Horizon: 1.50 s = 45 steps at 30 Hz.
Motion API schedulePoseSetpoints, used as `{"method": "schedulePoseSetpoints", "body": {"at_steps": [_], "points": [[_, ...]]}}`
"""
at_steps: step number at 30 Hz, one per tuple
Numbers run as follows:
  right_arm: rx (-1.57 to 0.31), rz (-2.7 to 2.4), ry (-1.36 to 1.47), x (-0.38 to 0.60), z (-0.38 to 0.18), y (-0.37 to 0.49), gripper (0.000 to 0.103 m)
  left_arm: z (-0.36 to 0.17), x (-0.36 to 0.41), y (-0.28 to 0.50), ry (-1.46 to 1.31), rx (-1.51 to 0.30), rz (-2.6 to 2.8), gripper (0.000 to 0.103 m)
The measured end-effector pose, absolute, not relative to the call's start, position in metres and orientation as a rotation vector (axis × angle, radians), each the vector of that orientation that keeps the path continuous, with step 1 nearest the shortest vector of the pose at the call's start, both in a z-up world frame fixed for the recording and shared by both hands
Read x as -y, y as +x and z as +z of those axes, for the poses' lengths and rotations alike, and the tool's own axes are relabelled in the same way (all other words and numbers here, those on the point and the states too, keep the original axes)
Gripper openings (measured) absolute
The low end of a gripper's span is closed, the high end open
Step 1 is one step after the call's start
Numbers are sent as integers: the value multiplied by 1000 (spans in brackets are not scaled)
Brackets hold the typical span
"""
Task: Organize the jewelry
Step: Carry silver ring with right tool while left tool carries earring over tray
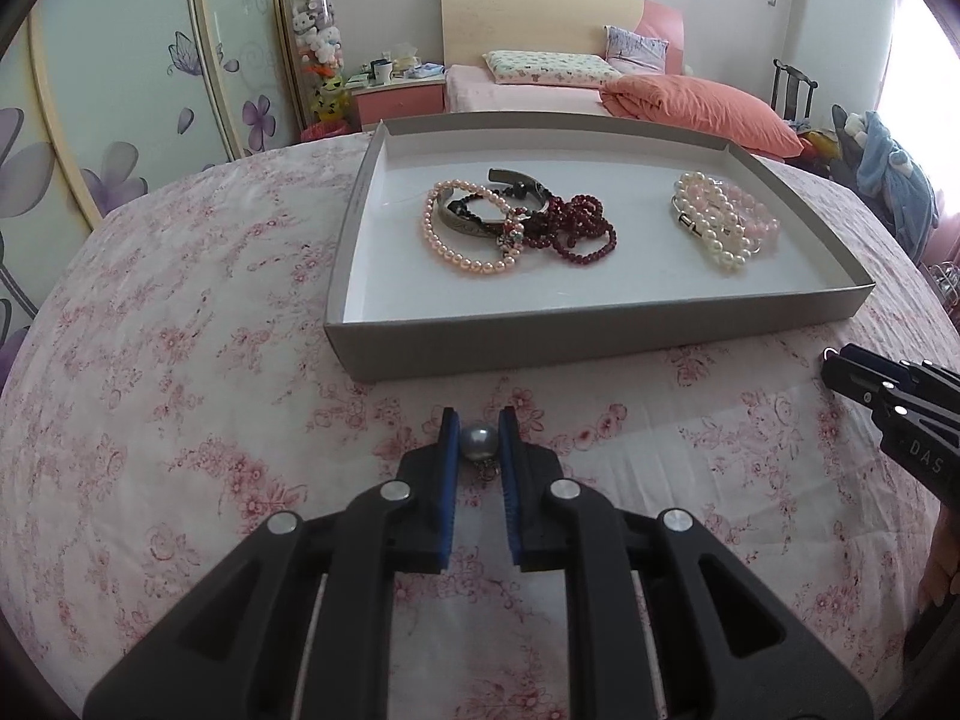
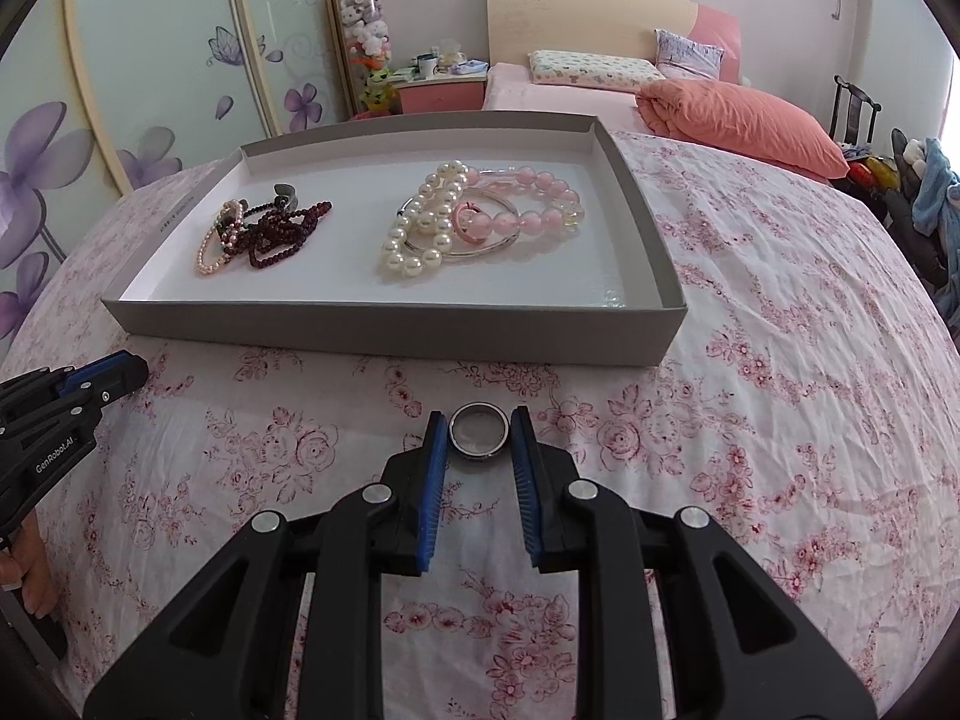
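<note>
Left gripper: blue-padded fingers clenched on a grey pearl earring, its small metal fitting hanging just below the bead, held over the flowered bedspread just short of the tray's near wall. Right gripper: fingers clamped on either side of a dark metal ring, pads touching its outer band, also just short of the near wall. Shallow grey cardboard tray sits on the bedspread beyond both grippers, white inside. Toward its left end: a tangled heap with a pink pearl bracelet, a dark metal bangle and dark red bead strands, all touching. Toward its right end, well apart from that heap: a white pearl bracelet, a pink bead bracelet, a thin silver hoop and a small pink ring, overlapping. Beyond the tray, a second bed with an orange quilt.
</note>
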State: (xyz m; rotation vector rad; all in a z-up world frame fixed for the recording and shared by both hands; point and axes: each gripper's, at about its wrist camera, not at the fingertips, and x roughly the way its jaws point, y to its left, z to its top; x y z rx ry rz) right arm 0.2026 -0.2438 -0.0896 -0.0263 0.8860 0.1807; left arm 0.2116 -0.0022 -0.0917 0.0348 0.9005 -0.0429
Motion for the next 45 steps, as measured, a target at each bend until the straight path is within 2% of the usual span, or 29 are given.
{"method": "schedulePoseSetpoints", "body": {"at_steps": [32,45], "points": [[-879,175,-23,239,-89,196,22,-91,-4,209,-6,-899,-45,14],[-765,211,-51,221,-60,167,22,-65,-8,182,-59,-820,-77,14]]}}
